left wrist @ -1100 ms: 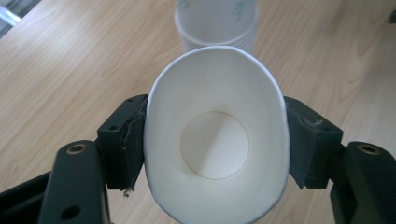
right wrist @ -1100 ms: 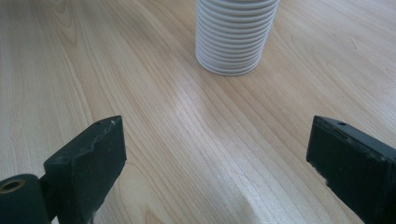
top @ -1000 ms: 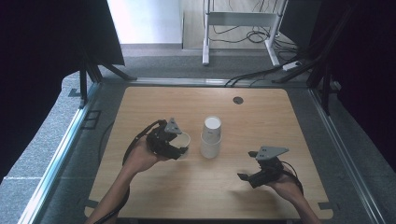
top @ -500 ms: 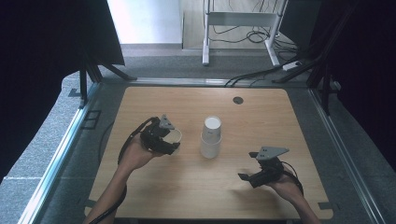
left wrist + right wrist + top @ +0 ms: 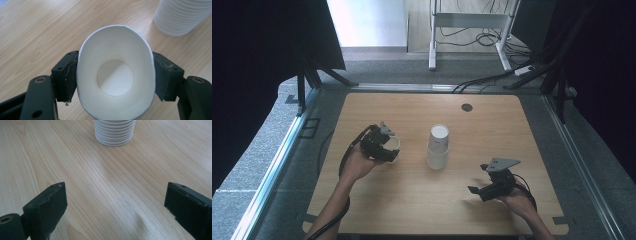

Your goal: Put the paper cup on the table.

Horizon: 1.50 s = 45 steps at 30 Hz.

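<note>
One paper cup [image 5: 115, 80] is held in the left gripper [image 5: 384, 147], its two black pads pressing on the cup's sides so that the rim is squeezed into an oval. The cup is white and has nothing inside; its round bottom is plain to see in the left gripper view. In the high view this cup is over the left part of the desk [image 5: 412, 200], just beside the stack of cups [image 5: 438, 147], which stands upside down near the middle. The gripper views show the ribbed rims of the stack at the desk surface. The right gripper [image 5: 482, 189] has its jaws spread wide with only bare wood between them, well apart from the stack.
</note>
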Available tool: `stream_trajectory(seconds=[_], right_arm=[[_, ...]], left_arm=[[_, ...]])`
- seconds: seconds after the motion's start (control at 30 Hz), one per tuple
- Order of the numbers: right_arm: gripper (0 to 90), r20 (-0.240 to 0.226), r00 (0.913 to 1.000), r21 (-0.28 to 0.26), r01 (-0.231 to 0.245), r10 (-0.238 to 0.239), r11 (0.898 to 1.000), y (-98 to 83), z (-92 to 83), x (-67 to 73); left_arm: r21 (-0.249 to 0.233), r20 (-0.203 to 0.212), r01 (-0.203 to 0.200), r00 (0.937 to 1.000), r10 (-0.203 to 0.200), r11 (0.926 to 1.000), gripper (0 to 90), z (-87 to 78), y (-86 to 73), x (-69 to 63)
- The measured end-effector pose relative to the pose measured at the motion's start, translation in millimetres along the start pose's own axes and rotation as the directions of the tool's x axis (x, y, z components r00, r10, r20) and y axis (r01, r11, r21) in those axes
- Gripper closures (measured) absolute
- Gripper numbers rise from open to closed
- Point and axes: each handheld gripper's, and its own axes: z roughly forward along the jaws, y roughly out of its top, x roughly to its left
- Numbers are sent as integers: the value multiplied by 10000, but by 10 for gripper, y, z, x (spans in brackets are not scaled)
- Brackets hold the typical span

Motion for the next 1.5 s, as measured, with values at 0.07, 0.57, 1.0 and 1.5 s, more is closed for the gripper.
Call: stream_trajectory(seconds=[0.07, 0.57, 1.0, 1.5], right_arm=[[47, 10, 10000, 55, 20, -20, 10000, -8, 7, -2], [54, -102, 9997, 278, 240, -238, 9993, -24, 48, 30], [55, -142, 9996, 294, 257, -253, 9992, -23, 43, 33], [56, -146, 9995, 204, 275, -272, 9994, -18, 33, 41]], left_arm=[[12, -49, 121, 9999, -121, 9999, 294, 46, -15, 17], [73, -298, 543, 9981, -541, 9985, 263, 297, -43, -8], [59, 30, 1177, 9930, -1178, 9930, 84, 330, -42, 10], [-1254, 542, 1797, 9832, -1741, 9757, 0, 118, -55, 1]])
